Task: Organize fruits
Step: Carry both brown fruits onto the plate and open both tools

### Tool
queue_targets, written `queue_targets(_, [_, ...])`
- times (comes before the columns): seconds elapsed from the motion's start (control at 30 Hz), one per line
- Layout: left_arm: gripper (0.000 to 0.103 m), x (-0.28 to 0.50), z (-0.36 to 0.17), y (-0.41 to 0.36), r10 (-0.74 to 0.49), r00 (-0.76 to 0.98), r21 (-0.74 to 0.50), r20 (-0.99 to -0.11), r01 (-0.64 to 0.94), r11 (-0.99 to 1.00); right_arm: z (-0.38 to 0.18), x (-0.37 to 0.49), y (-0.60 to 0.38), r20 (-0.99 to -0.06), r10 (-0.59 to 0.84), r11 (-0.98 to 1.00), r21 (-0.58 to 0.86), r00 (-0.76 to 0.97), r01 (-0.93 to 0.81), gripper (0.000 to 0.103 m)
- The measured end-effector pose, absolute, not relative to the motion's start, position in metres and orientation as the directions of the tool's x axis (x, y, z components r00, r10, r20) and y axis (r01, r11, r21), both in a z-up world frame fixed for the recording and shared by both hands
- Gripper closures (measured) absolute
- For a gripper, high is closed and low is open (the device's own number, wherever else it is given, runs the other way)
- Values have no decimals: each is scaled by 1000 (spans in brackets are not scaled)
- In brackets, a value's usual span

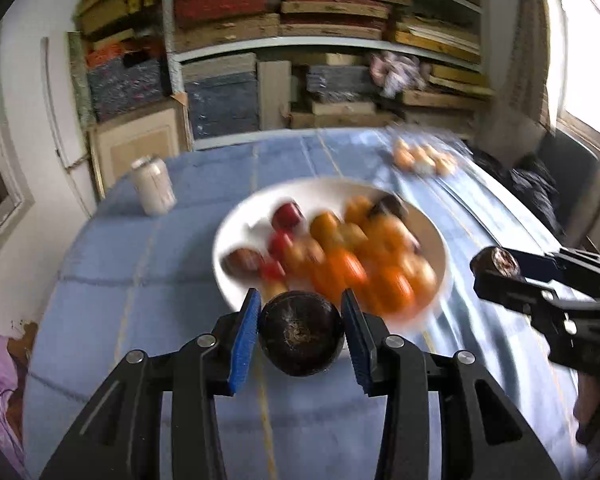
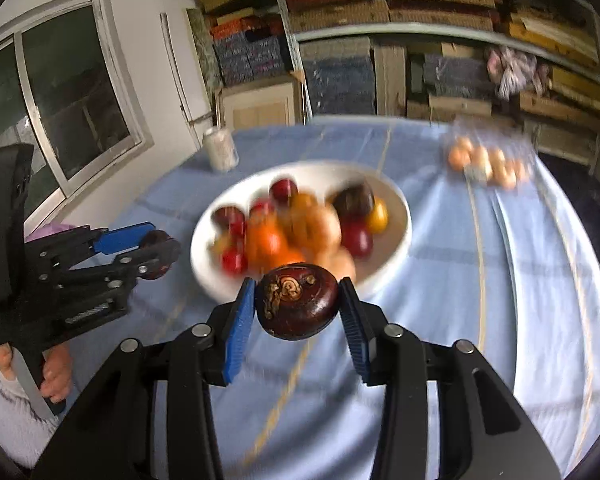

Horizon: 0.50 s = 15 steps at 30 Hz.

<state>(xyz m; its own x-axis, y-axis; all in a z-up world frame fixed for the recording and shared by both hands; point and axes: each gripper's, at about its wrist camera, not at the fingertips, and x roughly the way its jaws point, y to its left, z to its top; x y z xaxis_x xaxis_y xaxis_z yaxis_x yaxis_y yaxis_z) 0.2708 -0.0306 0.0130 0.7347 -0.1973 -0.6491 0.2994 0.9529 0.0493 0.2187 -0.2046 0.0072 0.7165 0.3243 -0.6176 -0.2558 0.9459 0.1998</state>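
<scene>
Left gripper and right gripper are each pinching a round dark fruit above the table's near edge, before the white plate; smooth skins risking slipping from the pads.

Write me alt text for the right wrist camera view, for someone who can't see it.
The right gripper holds a dark brown round fruit between blue-padded jaws, above a light blue tablecloth. Just beyond sits a white bowl of blurred red, orange and dark fruits. At left, the left gripper holds a similar dark fruit.
</scene>
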Motion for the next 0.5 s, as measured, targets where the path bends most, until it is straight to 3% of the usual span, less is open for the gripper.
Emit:
queue_targets(0.23, [61, 350, -6, -26, -154, 707, -5, -691, 208, 978, 10, 317, -173, -639, 287, 957, 152, 714, -248, 62])
queue_targets(0.4, [61, 367, -24, -22, -168, 680, -31, -714, 209, 978, -10, 357, -169, -667, 276, 960, 152, 692, -237, 61])
queue_targets(0.5, [61, 369, -26, -20, -167, 679, -28, -715, 211, 977, -12, 359, -174, -640, 284, 959, 176, 714, -224, 39])
